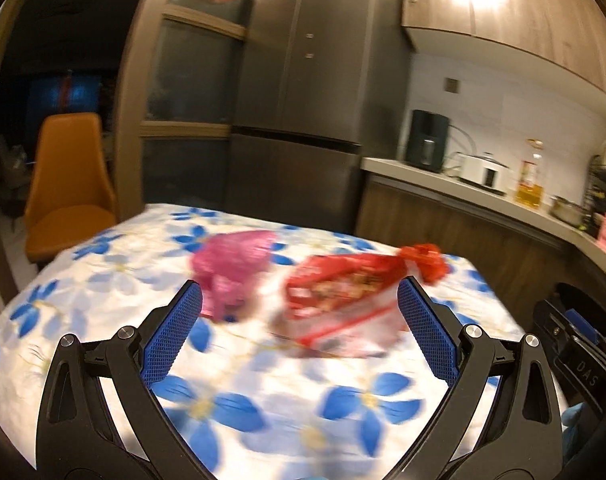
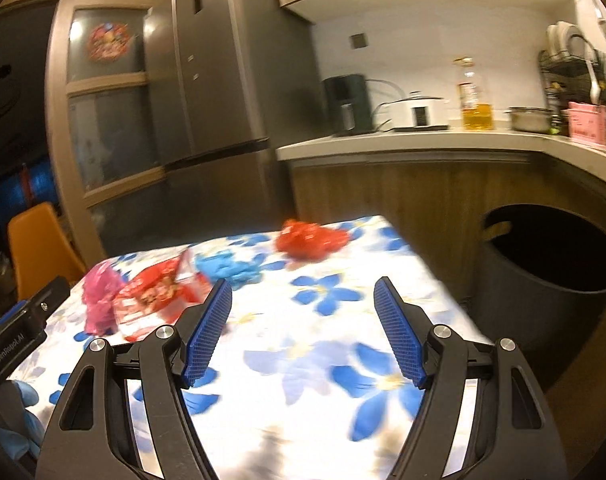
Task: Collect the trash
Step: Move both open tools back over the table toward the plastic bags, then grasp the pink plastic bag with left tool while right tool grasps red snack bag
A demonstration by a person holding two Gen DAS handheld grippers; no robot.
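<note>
A red snack wrapper (image 1: 343,296) lies on the flowered tablecloth (image 1: 263,408), a crumpled pink bag (image 1: 233,264) just beside it, blue (image 2: 231,268) and red (image 2: 309,238) wads farther along. Your left gripper (image 1: 299,312) and right gripper (image 2: 303,320) hover above, jaws spread, holding nothing. A dark bin (image 2: 551,276) stands beside the table.

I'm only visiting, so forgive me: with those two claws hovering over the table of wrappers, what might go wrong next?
Three guesses. The open left gripper faces both the red snack bag and the pink wrapper, which sit close together, so it might catch both or nudge one away. The red crumpled wrapper lies near the table's far edge and could slide off. The flowered tablecloth looks soft and might get pinched.
</note>
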